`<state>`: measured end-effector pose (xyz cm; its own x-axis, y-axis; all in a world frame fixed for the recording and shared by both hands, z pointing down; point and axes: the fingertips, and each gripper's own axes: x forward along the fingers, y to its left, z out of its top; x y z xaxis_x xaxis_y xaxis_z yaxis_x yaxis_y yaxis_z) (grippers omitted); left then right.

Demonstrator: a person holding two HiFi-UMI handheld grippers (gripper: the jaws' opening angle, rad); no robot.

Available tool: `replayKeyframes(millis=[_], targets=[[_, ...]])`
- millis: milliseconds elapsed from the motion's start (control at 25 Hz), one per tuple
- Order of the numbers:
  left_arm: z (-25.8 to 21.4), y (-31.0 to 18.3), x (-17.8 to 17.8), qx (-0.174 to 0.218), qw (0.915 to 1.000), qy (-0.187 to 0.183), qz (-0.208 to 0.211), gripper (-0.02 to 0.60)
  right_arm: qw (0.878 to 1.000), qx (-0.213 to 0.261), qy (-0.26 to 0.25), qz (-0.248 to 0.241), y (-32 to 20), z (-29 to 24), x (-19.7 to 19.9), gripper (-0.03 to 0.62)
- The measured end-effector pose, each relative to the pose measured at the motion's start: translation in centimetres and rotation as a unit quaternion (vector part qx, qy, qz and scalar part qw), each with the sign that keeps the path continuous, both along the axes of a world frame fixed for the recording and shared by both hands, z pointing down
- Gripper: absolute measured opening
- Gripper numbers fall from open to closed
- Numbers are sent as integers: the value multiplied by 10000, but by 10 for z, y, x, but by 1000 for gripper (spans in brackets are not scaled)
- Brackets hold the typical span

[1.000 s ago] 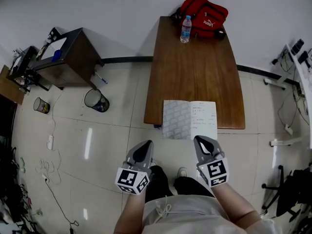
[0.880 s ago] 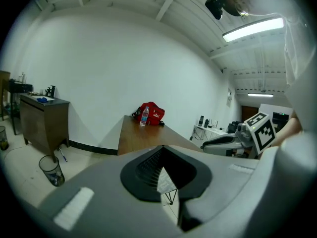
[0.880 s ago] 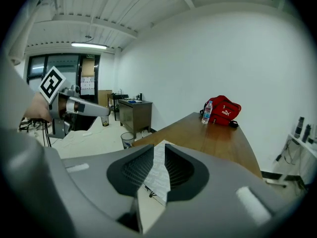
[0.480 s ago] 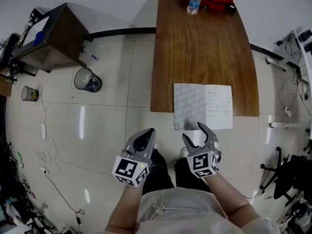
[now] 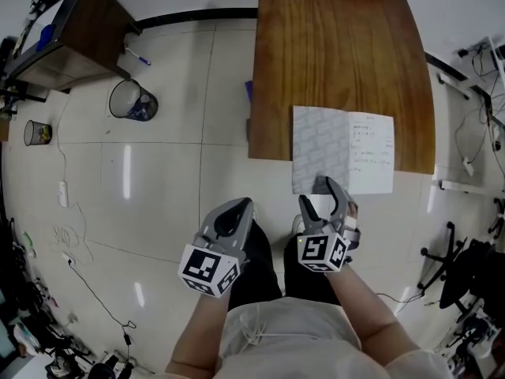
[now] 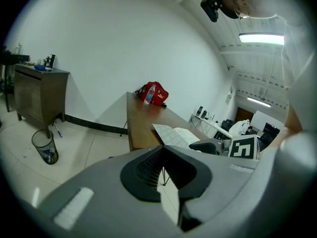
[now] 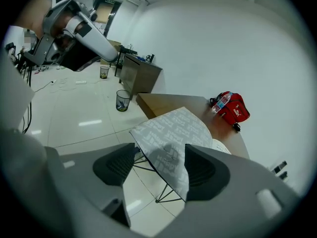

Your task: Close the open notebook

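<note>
The open notebook (image 5: 343,150) lies at the near edge of the wooden table (image 5: 331,54) and hangs over it a little. Its left side is grey and patterned; its right page is white with handwriting. My right gripper (image 5: 322,192) sits at the notebook's near edge, under the patterned side, its jaws opening. In the right gripper view the patterned side (image 7: 171,130) reaches into the gap between the fingers of that gripper (image 7: 158,165), and the pads are not pressing on it. My left gripper (image 5: 237,212) hovers over the floor left of the table, its tips together and empty.
A water bottle (image 6: 147,94) and a red bag (image 6: 157,92) stand at the table's far end. A mesh waste bin (image 5: 130,101) and a dark cabinet (image 5: 63,34) are on the floor to the left. A chair base (image 5: 465,267) stands at the right.
My right gripper went from shut to open and moved forward to the notebook's near edge. The left gripper sank slightly. The head view shifted closer to the table.
</note>
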<state>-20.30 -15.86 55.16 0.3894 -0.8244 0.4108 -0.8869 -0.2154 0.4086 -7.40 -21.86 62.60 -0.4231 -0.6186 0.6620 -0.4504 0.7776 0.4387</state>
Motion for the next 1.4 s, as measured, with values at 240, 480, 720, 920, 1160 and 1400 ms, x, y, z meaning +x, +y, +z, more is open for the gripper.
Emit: replayKeyframes(millis=[240,480,720,920,1160,1400], targets=[[-11,3,-1,82,10000,-42,5,5,9991,102,-404,44,3,-30,-9,93],[-35,-7,18,264,9995,-121,140,5,9823,-533,-1638,741,-7,-71,11,22],[-53,-25,61,395,9982,-131,422,5,8989,-1981,-3487,1763,-15,-86,59,18],[-58,-39,114,424,9959,-169,782,5,8528,-2361,-4174,2067,-33,-85,111,11],[-43,-44,161,249,9951,-169,944,6,8379,-2541,-4088,2574,-56,-47,171,28],[-19,-51,188,36,9957,-175,911,6,8242,-2850,-4003,2815,-82,-4,204,49]])
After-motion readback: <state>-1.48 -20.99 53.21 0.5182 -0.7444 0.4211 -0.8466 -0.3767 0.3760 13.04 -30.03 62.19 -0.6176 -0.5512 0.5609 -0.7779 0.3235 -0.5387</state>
